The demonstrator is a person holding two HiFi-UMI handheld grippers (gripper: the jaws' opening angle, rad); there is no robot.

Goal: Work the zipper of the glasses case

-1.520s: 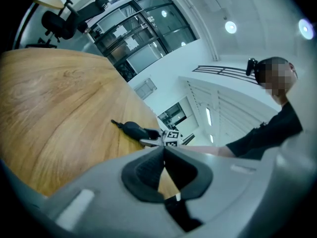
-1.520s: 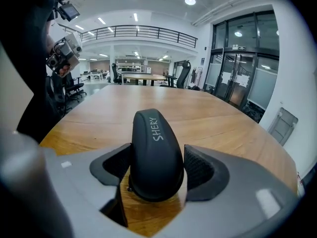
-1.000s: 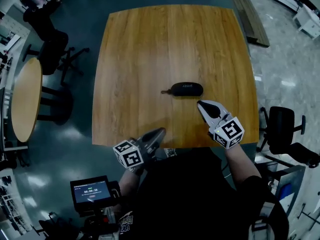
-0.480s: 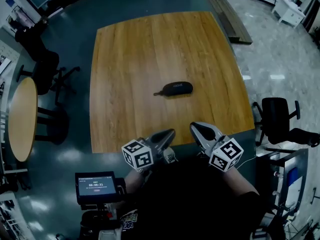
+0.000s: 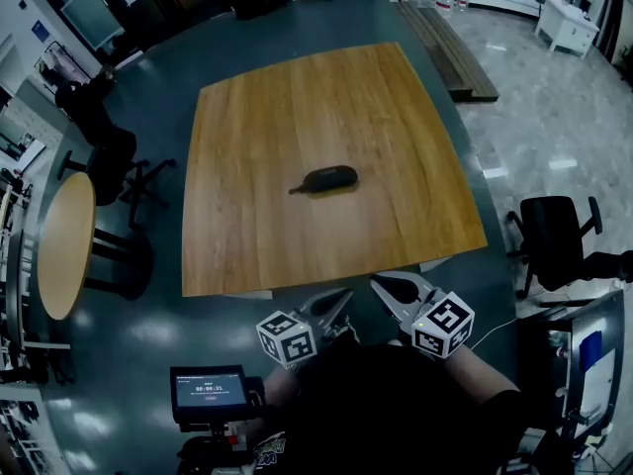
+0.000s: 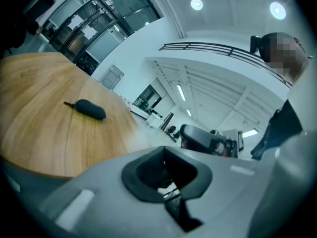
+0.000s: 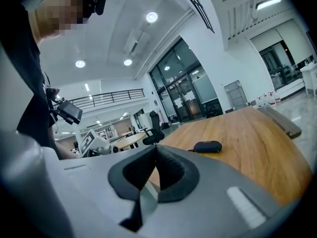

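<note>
Grippers closed and off the counter; glasses case lies alone.
Glasses case (image 5: 326, 179) rests near the centre of the wooden counter (image 5: 297, 87). In the head view's lower centre, left gripper (image 5: 341, 299) and right gripper (image 5: 381, 287) hang beyond the near edge, jaws closed on nothing.

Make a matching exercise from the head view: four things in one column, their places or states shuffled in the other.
Things:
1 glasses case
2 round table
3 small screen
4 right gripper

Places or states:
A shut, just off the square table's near edge
B far left of the picture
C middle of the square table
D lit, bottom left

Pairs: 1-C, 2-B, 3-D, 4-A
</note>
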